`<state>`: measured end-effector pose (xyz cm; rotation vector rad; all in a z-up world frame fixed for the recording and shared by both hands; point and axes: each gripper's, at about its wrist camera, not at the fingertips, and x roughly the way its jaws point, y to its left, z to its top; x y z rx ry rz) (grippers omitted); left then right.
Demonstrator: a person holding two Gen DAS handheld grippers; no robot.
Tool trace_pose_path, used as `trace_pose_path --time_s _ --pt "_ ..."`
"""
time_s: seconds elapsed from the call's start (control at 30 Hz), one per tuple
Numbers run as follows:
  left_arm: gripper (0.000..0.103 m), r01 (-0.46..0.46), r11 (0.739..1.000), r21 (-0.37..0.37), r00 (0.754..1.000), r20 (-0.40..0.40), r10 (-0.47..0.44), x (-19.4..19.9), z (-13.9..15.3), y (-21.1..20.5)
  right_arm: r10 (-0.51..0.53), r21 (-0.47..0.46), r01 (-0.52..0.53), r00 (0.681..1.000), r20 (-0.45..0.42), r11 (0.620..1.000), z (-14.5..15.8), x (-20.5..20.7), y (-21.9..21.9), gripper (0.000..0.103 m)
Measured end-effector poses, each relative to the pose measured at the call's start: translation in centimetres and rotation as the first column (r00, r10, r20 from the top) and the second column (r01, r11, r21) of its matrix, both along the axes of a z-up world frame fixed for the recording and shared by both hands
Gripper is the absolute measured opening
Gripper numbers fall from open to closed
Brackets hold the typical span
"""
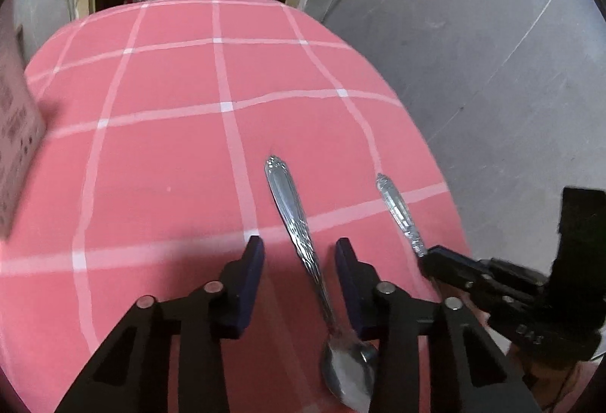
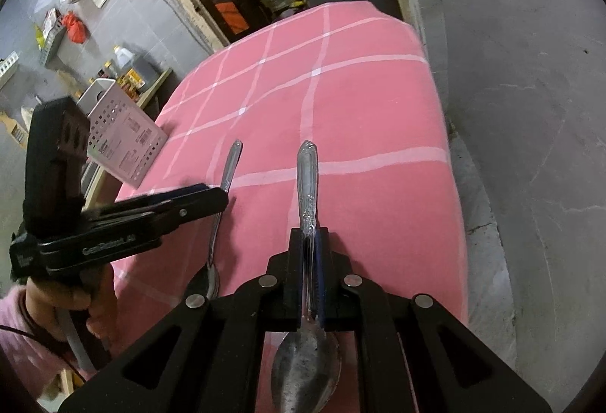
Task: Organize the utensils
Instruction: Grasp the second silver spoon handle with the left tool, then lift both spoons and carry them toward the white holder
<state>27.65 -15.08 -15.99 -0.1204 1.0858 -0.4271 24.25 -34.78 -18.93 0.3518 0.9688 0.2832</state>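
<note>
Altogether two spoons, left tongs [image 1: 299, 246] spread astride one spoon [image 1: 303, 242], right tongs [image 2: 308, 237] pinching other spoon [image 2: 307, 185].

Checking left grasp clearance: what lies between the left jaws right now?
In the left wrist view, the left gripper is open, and a spoon handle lies on the pink cloth between its jaws, nearer the right one. Nothing else there.

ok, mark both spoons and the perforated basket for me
held spoon [image 2: 307, 178]: right wrist view, on its handle.
loose spoon [image 1: 291, 208]: left wrist view, on its handle.
perforated basket [image 2: 125, 140]: right wrist view, on its side wall.
</note>
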Motion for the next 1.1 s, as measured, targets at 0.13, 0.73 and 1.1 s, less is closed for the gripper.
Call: trace_pose_path --time_s 0.13,0.73,1.1 --pt "0.028 0.051 0.996 0.074 0.998 -0.043 -0.048 1.6 0.1 -0.7 0.051 -0.009 -0.051 0.999 -0.018 0.999 0.1 1.4 0.3 0.006" --pt "0.006 -0.061 0.991 -0.12 0.954 -0.298 0.022 4.7 -1.0 1.8 0.113 -0.136 -0.146 0.969 -0.221 0.98 0.3 7.8 2.6 0.022" --pt "0.002 -0.09 0.969 -0.229 0.962 -0.271 0.025 0.5 0.0 2.6 0.048 0.084 -0.027 0.966 -0.254 0.996 -0.3 5.9 0.0 0.013"
